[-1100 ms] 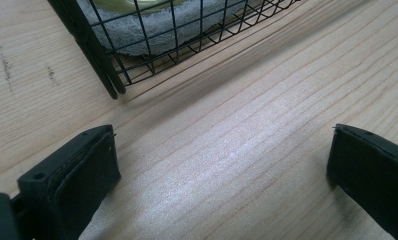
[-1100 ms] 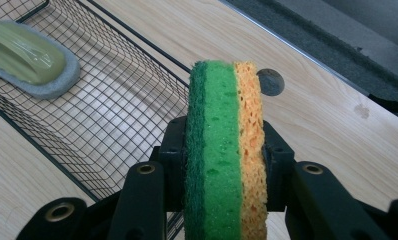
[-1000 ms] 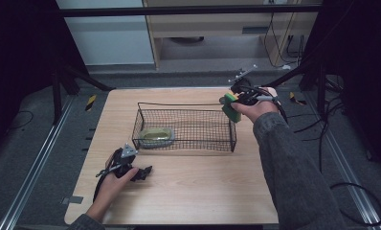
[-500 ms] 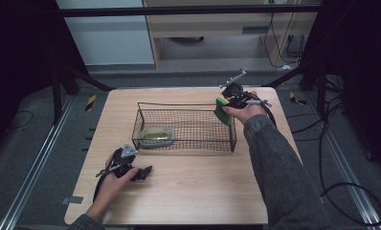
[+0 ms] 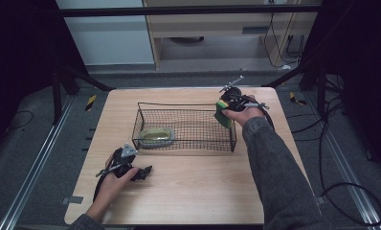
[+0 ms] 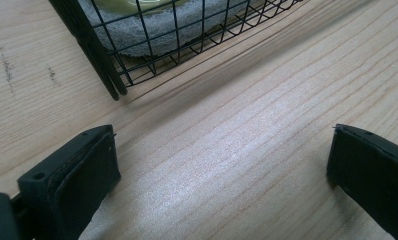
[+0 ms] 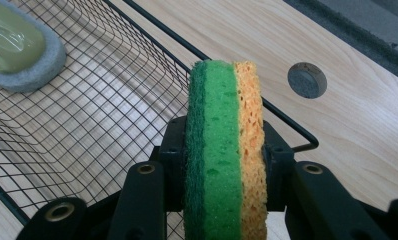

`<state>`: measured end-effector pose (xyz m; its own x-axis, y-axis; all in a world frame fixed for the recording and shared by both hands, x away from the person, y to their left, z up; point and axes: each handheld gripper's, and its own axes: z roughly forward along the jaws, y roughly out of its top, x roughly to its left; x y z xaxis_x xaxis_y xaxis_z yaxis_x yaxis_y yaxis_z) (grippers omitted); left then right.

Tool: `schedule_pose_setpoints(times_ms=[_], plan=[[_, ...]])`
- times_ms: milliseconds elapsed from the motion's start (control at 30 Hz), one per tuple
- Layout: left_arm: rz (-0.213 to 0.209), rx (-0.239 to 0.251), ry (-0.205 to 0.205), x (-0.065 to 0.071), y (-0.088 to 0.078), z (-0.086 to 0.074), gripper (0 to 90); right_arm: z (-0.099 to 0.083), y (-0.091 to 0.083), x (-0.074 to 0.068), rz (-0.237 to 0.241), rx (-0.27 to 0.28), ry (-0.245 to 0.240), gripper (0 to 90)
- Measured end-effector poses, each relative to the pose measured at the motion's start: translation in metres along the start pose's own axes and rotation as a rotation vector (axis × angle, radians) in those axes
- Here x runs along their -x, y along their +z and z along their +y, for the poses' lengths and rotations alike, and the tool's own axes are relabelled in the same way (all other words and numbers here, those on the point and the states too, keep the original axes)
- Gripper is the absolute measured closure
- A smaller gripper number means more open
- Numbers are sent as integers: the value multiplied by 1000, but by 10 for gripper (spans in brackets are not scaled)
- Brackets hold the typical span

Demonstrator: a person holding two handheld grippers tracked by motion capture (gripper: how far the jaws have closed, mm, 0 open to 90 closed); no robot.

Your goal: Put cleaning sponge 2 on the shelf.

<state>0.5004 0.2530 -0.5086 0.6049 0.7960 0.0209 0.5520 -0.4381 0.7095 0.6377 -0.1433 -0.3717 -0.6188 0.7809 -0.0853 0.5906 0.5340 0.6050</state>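
Wooden table (image 5: 193,191), dark room around. Sponge (image 7: 224,150), green face and yellow, clamped on edge between right gripper (image 5: 225,111) jaws, now over wire basket (image 5: 186,125) rim at 3 o'clock end; second ago it hung outside basket, higher. Drop-in looks near. Grey-edged pad (image 5: 156,135) lies inside at 9 o'clock. Left gripper (image 5: 141,171) rests on table at 7 o'clock, jaws wide, empty. Floor rails, cables beyond table.

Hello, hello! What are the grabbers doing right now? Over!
Right gripper shut on green-and-yellow sponge, above wire basket right end. Left gripper open, empty, on table. Grey pad in basket's left end; drop spot free.
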Motion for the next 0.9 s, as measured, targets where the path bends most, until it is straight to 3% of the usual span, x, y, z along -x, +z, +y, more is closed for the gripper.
schedule_pose_setpoints(times_ms=[900], plan=[[-1,2,-1,0,0,0,0,-16,25,-3,0,-43,-10,639]])
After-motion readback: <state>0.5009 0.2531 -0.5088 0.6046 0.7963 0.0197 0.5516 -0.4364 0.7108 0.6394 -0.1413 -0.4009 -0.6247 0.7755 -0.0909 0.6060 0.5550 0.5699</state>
